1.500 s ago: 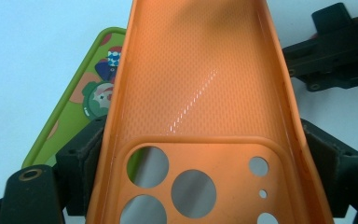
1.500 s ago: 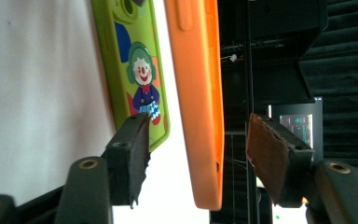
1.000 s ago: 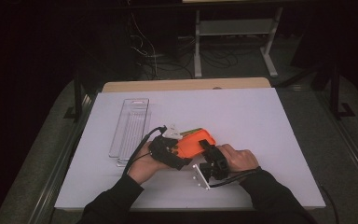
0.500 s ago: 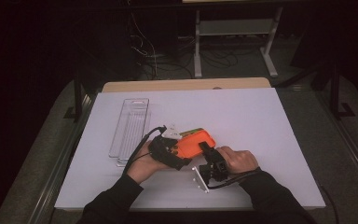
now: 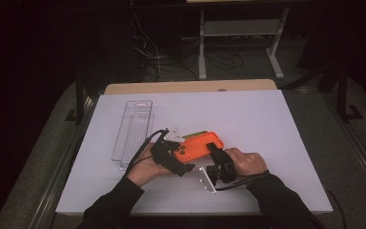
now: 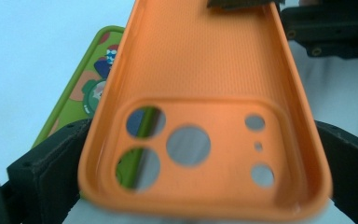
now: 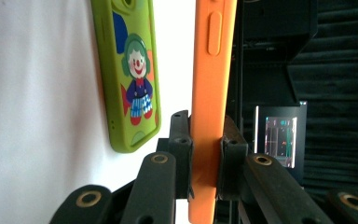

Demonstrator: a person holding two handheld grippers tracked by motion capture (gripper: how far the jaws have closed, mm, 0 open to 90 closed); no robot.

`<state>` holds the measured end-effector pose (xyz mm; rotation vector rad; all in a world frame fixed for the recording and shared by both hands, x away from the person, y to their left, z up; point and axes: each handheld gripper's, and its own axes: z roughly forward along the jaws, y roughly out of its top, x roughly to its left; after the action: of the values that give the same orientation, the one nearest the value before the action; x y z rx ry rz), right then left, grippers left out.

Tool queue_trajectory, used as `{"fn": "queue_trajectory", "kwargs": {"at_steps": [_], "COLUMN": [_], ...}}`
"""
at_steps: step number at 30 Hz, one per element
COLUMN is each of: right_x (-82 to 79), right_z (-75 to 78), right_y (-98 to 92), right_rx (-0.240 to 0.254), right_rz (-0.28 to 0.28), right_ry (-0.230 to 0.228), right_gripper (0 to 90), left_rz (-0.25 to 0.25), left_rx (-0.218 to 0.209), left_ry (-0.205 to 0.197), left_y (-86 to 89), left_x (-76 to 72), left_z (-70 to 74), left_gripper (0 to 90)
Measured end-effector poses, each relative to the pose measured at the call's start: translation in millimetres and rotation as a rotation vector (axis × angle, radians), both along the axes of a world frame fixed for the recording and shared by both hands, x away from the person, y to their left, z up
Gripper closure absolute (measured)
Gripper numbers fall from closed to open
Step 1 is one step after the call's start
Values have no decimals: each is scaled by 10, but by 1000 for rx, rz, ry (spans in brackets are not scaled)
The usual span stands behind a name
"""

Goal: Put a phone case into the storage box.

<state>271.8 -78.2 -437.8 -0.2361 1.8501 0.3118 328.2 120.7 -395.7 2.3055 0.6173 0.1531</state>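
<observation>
Between the right tool's [image 7: 204, 154] pinching pads, a ribbed orange case [image 7: 213, 93] (left tool [image 6: 186, 154] spread wide).

Both forearms come in from the bottom edge, hands close together mid-table. Left gripper [image 5: 171, 153] angles right, jaws just opened wide, standing apart either side. Right gripper [image 5: 218, 157] points up-left, jaws clamped tight; right hand [image 5: 246, 162] wraps its body.
</observation>
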Motion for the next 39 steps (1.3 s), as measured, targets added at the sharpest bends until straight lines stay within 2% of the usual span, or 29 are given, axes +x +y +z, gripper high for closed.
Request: {"fn": "queue_trajectory", "kwargs": {"at_steps": [3, 4, 5, 6, 8, 10, 11, 13, 15, 17, 18, 20, 22, 24, 27, 28, 30, 31, 32, 34, 37, 39], "right_x": [15, 19, 32, 40, 53, 68, 71, 85, 100, 108, 122, 126, 136, 143, 182, 187, 192, 197, 204, 231, 268, 286], "right_z": [13, 16, 44, 54, 52, 68, 70, 76, 79, 96, 111, 128, 138, 144, 186, 191, 209, 221, 223, 240, 263, 279], "right_y": [-26, -43, -72, -83, -104, -120, -124, -145, -166, -189, -200, -218, -231, -238, -272, -277, -285, -297, -300, -322, -359, -378], "right_rx": [6, 22, 38, 49, 77, 83, 95, 121, 145, 184, 184, 223, 266, 274, 348, 363, 427, 436, 485, 522, 572, 631], "right_rz": [-10, -19, -30, -35, -46, -47, -52, -60, -63, -74, -69, -87, -95, -94, -98, -99, -120, -123, -129, -132, -135, -149], "right_ry": [6, 18, 34, 30, 54, 55, 61, 88, 101, 121, 127, 145, 177, 184, 229, 231, 290, 314, 340, 381, 436, 487], "right_gripper": [780, 780, 780, 780, 781, 781, 780, 780, 780, 780, 780, 781, 780, 780, 780, 780, 780, 780, 781, 781, 781, 781], "left_rz": [-11, -15, -12, -20, -10, 3, -1, 2, 1, 5, 12, 22, 13, 20, 19, 14, 19, 18, 1, 11, 7, 7], "left_rx": [19, 14, 27, 41, 40, 37, 42, 36, 40, 41, 32, 19, 28, 25, 32, 33, 30, 31, 53, 44, 56, 57], "left_ry": [-6, 1, -4, -7, -18, -21, -39, -27, -33, -31, -30, -19, -36, -31, -31, -37, -33, -34, -40, -39, -39, -41], "left_y": [18, 15, 9, 13, 10, 12, 23, 30, 31, 24, 16, 2, 6, 4, 6, 4, 0, 0, 14, 10, 16, 15], "left_x": [8, 5, -7, -6, -16, -23, -13, -16, -14, -15, -19, -29, -19, -24, -21, -17, -23, -22, -12, -15, -12, -11], "left_z": [4, -4, -16, -13, -20, -17, -9, -10, -16, -24, -33, -41, -35, -37, -42, -46, -52, -51, -42, -46, -40, -45], "left_gripper": [0, 0, 0, 0, 0, 0, 0, 0, 0, 0, 0, 0, 0, 0, 0, 0, 0, 0, 0, 0, 0, 0]}}
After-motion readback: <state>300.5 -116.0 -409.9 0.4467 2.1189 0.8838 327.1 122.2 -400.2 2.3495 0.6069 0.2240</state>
